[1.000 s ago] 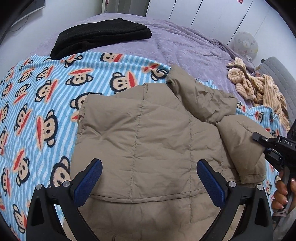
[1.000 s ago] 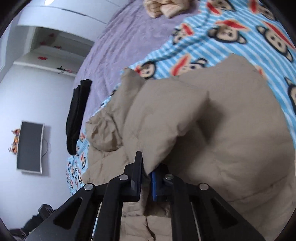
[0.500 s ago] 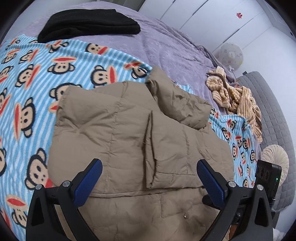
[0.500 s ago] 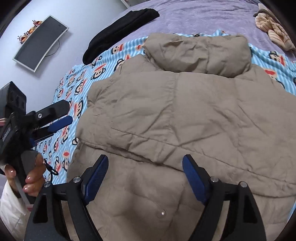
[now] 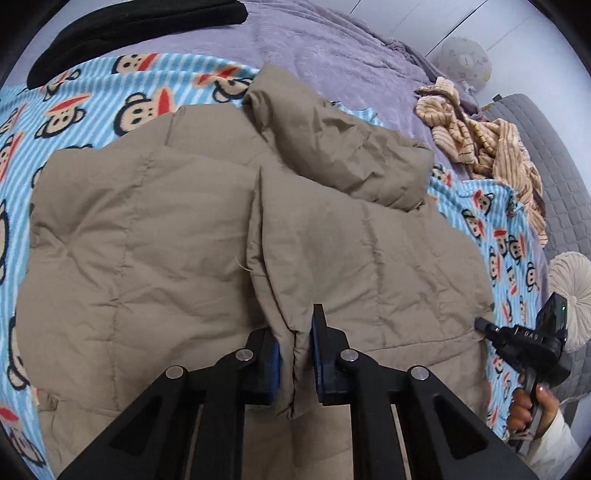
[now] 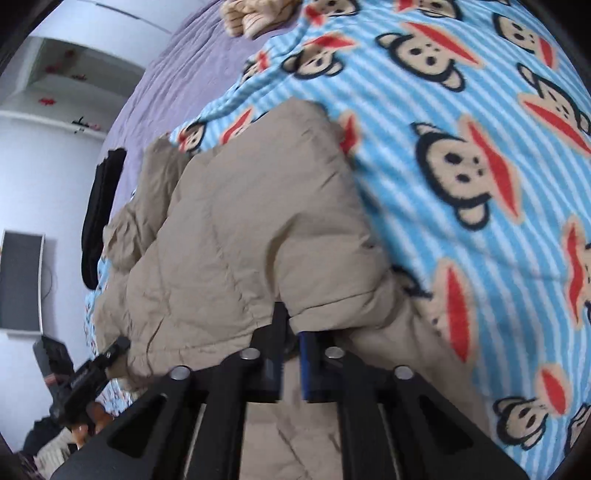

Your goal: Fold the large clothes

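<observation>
Left tongs [image 5: 295,354] and right tongs [image 6: 291,354] both clamped on edges of the tan jacket [image 5: 147,240] lying on the monkey-print blanket [image 5: 92,85] on the bed: lift evenly, keep the grip firm, carry fold over squarely.

tan puffer jacket [image 5: 177,236] spread flat on the monkey-print blanket [image 5: 92,81], left gripper [image 5: 295,339] jaws pinched on a fold near the hem, right gripper [image 5: 484,326] at the jacket's right edge, black garment [image 5: 129,22] up top, striped clothes [image 5: 487,140] on the right
</observation>
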